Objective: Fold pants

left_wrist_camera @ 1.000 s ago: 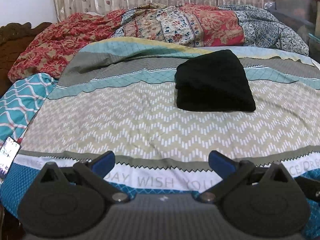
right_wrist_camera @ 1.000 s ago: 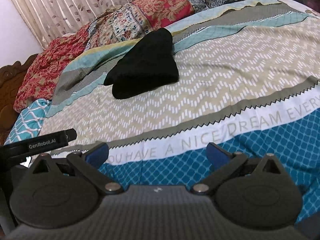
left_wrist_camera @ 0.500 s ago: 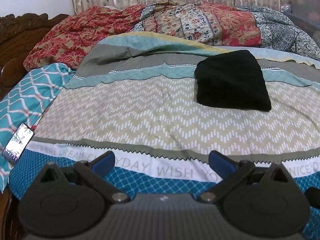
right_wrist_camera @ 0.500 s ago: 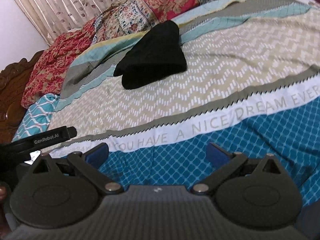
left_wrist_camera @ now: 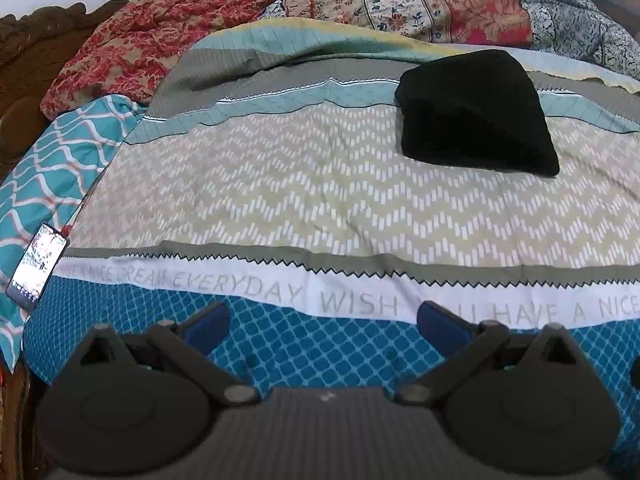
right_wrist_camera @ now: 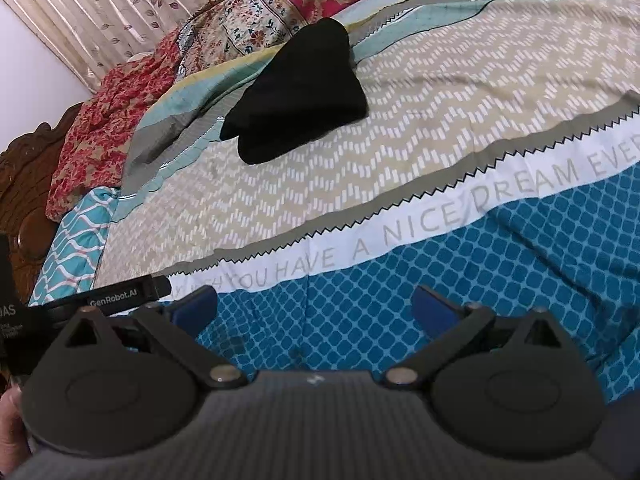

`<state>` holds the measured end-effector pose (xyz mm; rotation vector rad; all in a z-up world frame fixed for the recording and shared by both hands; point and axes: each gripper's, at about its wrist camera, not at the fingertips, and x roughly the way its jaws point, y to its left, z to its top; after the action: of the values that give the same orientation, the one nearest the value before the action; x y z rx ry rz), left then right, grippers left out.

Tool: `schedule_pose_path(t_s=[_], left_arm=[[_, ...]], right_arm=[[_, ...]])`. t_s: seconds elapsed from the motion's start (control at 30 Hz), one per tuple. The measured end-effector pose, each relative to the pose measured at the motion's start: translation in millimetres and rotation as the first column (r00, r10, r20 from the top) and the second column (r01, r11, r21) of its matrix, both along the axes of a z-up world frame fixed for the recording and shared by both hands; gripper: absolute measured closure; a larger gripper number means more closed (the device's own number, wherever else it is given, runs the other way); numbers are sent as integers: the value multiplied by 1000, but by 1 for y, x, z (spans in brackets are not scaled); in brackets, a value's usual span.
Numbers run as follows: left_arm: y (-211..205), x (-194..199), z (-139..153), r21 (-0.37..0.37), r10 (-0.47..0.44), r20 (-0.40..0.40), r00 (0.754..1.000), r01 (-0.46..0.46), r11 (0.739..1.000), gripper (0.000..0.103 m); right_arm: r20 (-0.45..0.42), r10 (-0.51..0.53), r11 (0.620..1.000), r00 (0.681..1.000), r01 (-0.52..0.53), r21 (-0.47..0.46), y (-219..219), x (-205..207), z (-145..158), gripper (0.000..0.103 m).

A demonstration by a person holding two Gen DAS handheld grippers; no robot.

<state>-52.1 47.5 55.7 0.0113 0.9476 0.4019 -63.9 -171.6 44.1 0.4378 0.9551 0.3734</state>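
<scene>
The black pants lie folded into a compact bundle on the patterned bedspread, far ahead and to the right in the left wrist view. In the right wrist view the pants lie ahead, up and left of centre. My left gripper is open and empty, held over the blue checked band near the bed's front edge. My right gripper is open and empty over the same blue band. Both grippers are well back from the pants.
A lit phone lies at the bed's left edge. Crumpled red and floral quilts are piled along the far side. A carved wooden headboard stands at left. The left gripper's body shows at the right view's left edge.
Both grippers have drawn back toward the bed's front edge and stayed open. The left view has swung left, bringing the phone and headboard more into view. The pants have not moved.
</scene>
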Motion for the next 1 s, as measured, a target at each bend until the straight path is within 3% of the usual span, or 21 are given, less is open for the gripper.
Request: schedule_pose_path(t_s=[0.27,0.67,1.0], left_arm=[[1,6,-9,79,17,-33,999,-15,997,0],[13,10,-21,51,37,-87,996,-32,998,0],[6,6,-7,45,3,-12,1000,-3,999,0]], right_arm=[[-20,-5,1000,1000,5,4,-3,3,-4,0],[-59,-9,1000,998,10,17,-4,7,-11,0],[-57,-15,1000,998,16,5,-4,8,-12,0]])
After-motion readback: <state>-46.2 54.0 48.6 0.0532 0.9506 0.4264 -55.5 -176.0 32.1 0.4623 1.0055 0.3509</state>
